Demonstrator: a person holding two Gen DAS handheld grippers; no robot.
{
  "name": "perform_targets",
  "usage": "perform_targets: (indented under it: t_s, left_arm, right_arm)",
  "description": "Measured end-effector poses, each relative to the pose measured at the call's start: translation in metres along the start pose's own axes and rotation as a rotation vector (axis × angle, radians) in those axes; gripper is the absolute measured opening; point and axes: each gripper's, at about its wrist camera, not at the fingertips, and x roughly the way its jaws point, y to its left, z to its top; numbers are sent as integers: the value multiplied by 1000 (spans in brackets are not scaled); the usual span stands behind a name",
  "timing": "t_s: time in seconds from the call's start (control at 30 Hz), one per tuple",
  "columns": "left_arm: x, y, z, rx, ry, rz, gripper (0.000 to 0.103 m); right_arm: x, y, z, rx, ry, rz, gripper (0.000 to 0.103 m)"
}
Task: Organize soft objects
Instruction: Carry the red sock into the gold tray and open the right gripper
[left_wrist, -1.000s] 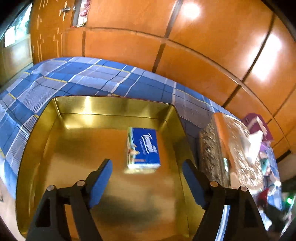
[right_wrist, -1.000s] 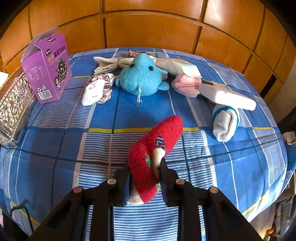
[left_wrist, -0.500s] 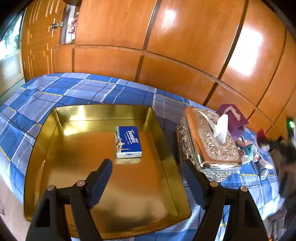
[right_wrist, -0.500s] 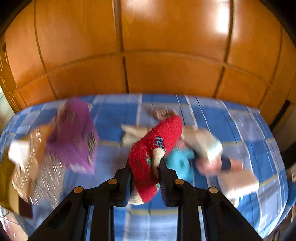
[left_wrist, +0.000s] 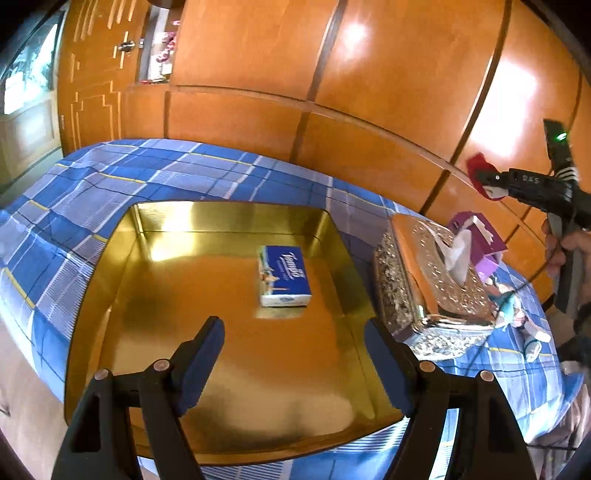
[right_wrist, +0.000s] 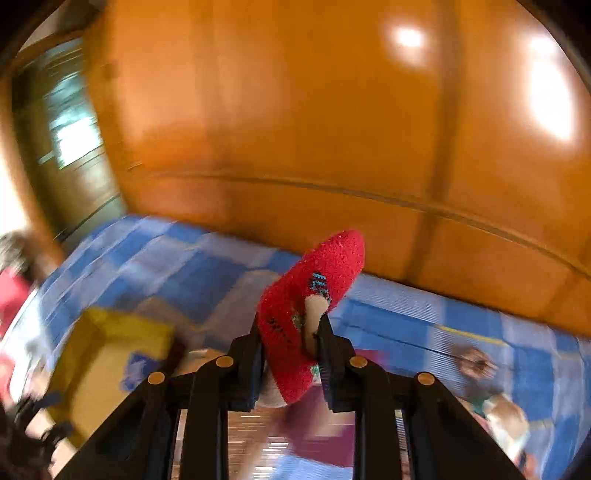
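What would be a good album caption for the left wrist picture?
Open left tongs hover over a gold tray holding a tissue pack, while the right tongs carry a red sock.

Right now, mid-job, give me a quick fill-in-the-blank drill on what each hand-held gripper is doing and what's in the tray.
1. The right hand-held gripper is shut on a fuzzy ____ sock.
2. The only thing lying in the gold tray is a blue ____ pack.
3. The left hand-held gripper hangs over the tray with its jaws ____.
4. Beside the tray stands an ornate silver tissue box, and behind it a ____ carton.

Missing words: red; tissue; open; purple
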Motion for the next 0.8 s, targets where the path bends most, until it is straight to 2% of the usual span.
perform_targets:
  t_s: [0.13, 0.2, 0.37, 0.4, 0.53, 0.6, 0.67, 0.8]
  left_arm:
    - [-2, 13, 2, -27, -7, 39, 78]
    - [-4, 22, 3, -42, -9, 61, 78]
    - [-7, 44, 3, -94, -12, 119, 78]
    - [-8, 49, 4, -107, -12, 129, 78]
    - [-9, 58, 4, -122, -19, 157, 78]
    - [-8, 59, 4, -120, -18, 161, 78]
    - [-7, 58, 4, -114, -15, 169, 79]
    - [-7, 57, 3, -103, -22, 176, 79]
  right_arm:
    - [9, 66, -11, -130, 60, 185, 24]
    - [16, 102, -23, -194, 125, 264, 24]
    - [42, 164, -62, -251, 290, 333, 25]
    - [47, 172, -67, -251, 305, 337, 25]
    - [90, 189, -79, -261, 342, 232, 28]
    - [99, 192, -82, -254, 336, 204, 32]
    - [105, 189, -82, -238, 333, 175, 41]
    - [95, 189, -86, -246, 298, 141, 48]
